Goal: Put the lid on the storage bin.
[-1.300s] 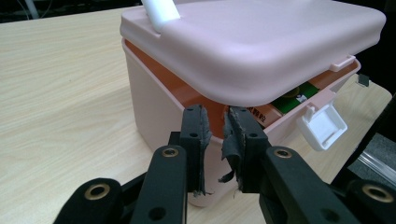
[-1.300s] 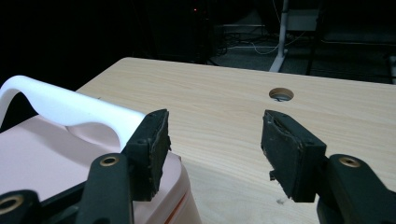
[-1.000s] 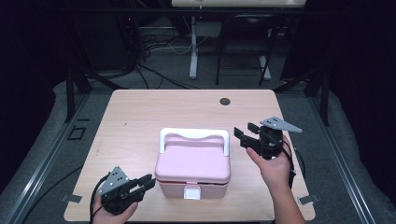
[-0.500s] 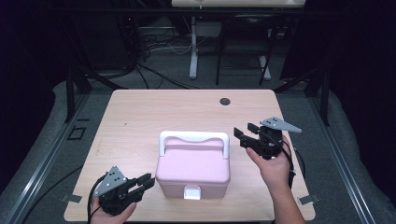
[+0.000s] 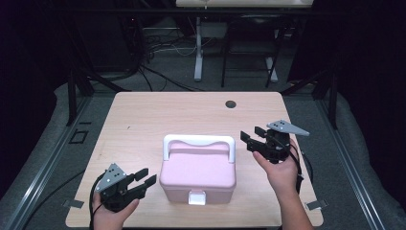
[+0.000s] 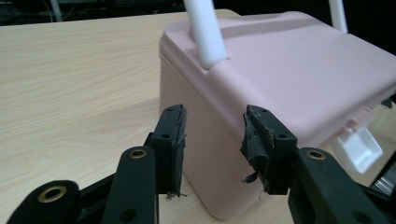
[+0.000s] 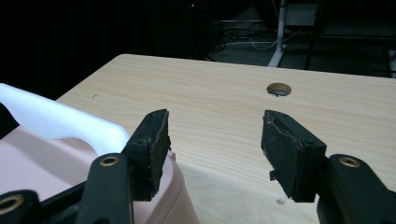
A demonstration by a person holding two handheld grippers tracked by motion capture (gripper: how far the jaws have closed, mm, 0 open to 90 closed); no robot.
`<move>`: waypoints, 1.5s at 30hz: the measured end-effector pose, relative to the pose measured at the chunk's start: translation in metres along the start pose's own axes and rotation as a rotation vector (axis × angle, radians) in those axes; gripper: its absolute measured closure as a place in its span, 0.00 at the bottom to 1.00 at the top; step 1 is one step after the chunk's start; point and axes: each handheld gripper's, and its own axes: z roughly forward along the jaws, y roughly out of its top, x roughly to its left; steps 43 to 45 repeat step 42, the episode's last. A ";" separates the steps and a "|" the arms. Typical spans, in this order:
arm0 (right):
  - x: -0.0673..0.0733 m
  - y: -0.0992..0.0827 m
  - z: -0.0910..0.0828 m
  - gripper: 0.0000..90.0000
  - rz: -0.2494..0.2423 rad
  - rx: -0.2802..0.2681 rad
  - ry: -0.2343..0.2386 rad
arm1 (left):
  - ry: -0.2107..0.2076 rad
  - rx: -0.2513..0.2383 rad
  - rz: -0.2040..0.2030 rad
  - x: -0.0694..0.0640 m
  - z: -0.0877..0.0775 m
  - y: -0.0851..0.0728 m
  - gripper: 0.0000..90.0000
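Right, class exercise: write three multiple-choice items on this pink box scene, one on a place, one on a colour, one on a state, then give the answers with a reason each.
1. Where does the pink box stand on the table?
A. at the far edge, by the round hole
B. near the person's edge, between the two grippers
C. on the floor beside the table

2. What colour is the box's handle?
A. white
B. black
C. pink

3. How is the left gripper?
A. shut on the handle
B. shut on the latch
C. open, holding nothing

Answers:
1 B: the high view shows the box near the front edge, with the right gripper on its other side.
2 A: the handle is white against the pink lid.
3 C: its fingers stand apart just short of the box's corner.
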 end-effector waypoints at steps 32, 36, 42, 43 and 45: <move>-0.009 -0.006 -0.002 0.46 0.020 0.004 -0.027 | 0.076 0.029 -0.064 0.037 0.023 -0.015 0.63; -0.011 -0.008 -0.001 0.46 0.023 0.008 -0.031 | 0.085 0.038 -0.063 0.039 0.025 -0.019 0.62; -0.012 -0.009 0.000 0.46 0.028 0.009 -0.034 | 0.090 0.050 -0.069 0.042 0.026 -0.023 0.60; -0.012 -0.009 0.000 0.46 0.028 0.009 -0.034 | 0.090 0.050 -0.069 0.042 0.026 -0.023 0.60; -0.012 -0.009 0.000 0.46 0.028 0.009 -0.034 | 0.090 0.050 -0.069 0.042 0.026 -0.023 0.60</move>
